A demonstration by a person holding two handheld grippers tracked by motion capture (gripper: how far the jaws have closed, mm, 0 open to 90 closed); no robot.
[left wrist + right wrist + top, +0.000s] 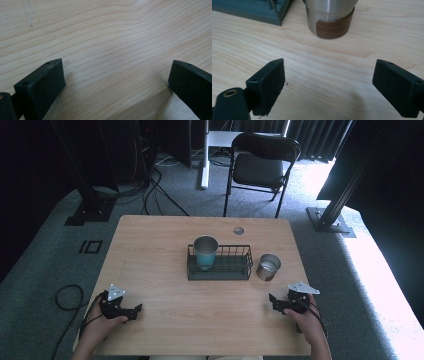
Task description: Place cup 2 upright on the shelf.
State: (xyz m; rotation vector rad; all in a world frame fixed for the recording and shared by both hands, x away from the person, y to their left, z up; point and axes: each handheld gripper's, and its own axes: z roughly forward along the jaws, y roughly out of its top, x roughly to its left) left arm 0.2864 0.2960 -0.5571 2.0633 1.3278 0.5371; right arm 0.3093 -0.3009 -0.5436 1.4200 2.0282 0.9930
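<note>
Claws rest spread wide on the table [165, 235]: right claw [328, 85] near the steel cup [332, 17], left claw [116, 82] well apart from it.

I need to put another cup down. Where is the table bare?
Bare wood lies left of the wire basket, and along the near edge between the left gripper and right gripper. It is crowded where the steel cup stands beside the basket holding the teal cup.

- a wire basket [227, 269] is sitting at the middle of the table [155, 245], with a cup [205, 252] standing in its left end.
- a metal cup [268, 267] is standing just beside the basket's right end.
- the left gripper [131, 312] is resting near the front left corner, the right gripper [276, 303] near the front right corner.
</note>
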